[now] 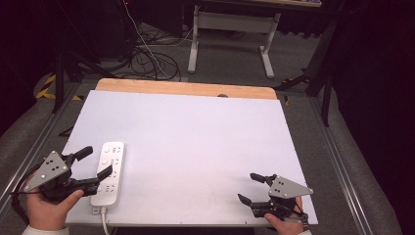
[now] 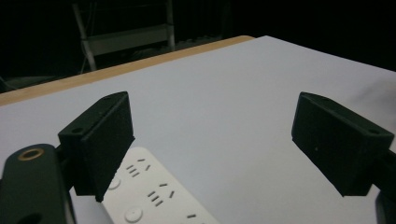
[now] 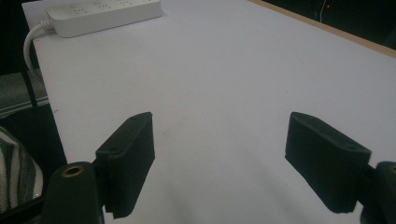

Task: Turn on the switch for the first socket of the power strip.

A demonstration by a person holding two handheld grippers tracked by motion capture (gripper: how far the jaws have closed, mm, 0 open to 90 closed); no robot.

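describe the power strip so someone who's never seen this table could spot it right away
Start from the white table top and go to its near left corner. There the power strip lies flat, a long white bar with rows of sockets and round buttons, its cord dropping over the near edge. The left tongs hover open over it.

1. Table (image 1: 195, 137) – white top sheet, matte, covers nearly the whole surface; faint smudges toward the near edge.
2. Wooden edge strip (image 1: 186, 88) runs along the far side, uncovered by the white sheet; a small dark notch sits in it right of centre.
3. White power strip (image 1: 108, 172) lies flat on the table at the near-left corner, long axis running front to back, sockets up.
4. Its white cable (image 1: 104, 223) leaves the near end and drops over the table's front edge.
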